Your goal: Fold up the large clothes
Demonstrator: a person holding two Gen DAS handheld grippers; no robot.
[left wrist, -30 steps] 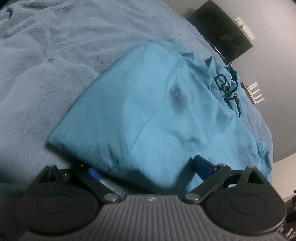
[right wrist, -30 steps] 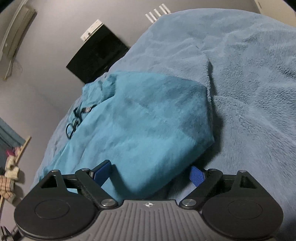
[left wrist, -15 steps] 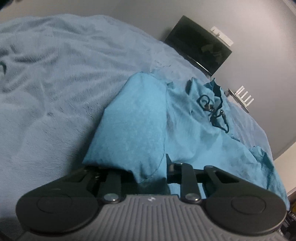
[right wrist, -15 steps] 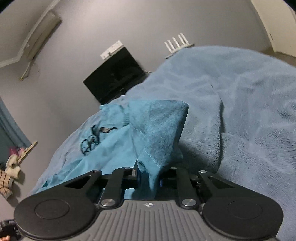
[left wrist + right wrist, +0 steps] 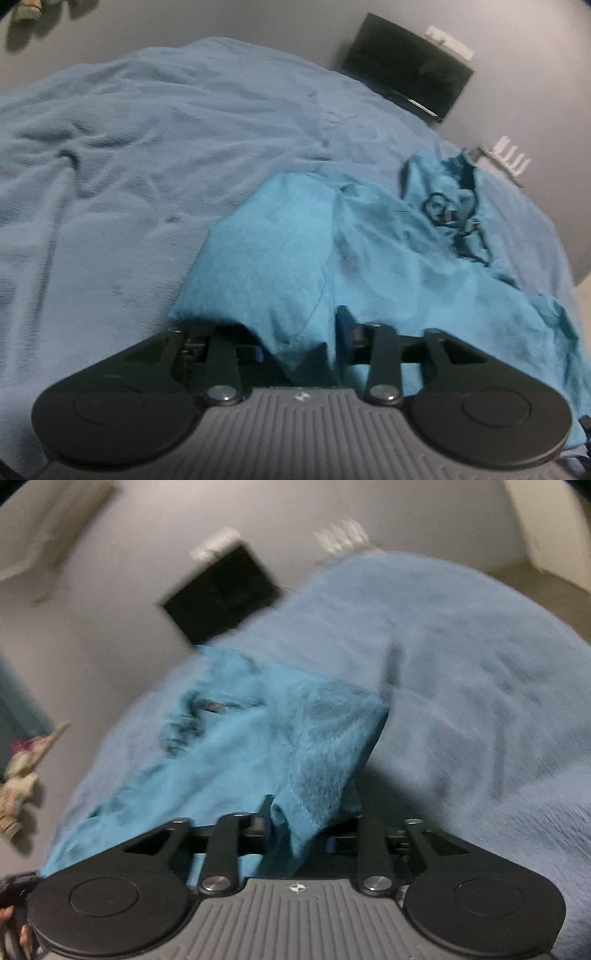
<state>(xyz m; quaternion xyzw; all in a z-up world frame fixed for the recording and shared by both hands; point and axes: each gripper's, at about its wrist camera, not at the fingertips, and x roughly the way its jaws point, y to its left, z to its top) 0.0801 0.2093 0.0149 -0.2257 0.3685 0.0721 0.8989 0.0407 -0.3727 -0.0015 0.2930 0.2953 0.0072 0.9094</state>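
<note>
Garment: a teal garment lies on a blue blanket spread over the bed, a dark cord with ring at its far end.

Left hand-held gripper: fingers part-way apart, near edge of the cloth hanging between them; the right pad stands clear of the fabric, so I judge the grip loose or letting go.

Right hand-held gripper: blurred; fingers look spread with a hemmed corner draped in the gap. Whether it pinches the cloth I cannot tell.

Key relation: the garment runs straight ahead of both grippers, its long axis pointing away from them toward the cord end and the dark screen on the wall. Both hold the near edge, the left at the left corner, the right at the right; neither is plainly nearer.

Step, as I judge it: carrying the near edge forward over the rest for a fold across the long axis.

Risk: a slack pinch could drop one corner and skew the fold.
</note>
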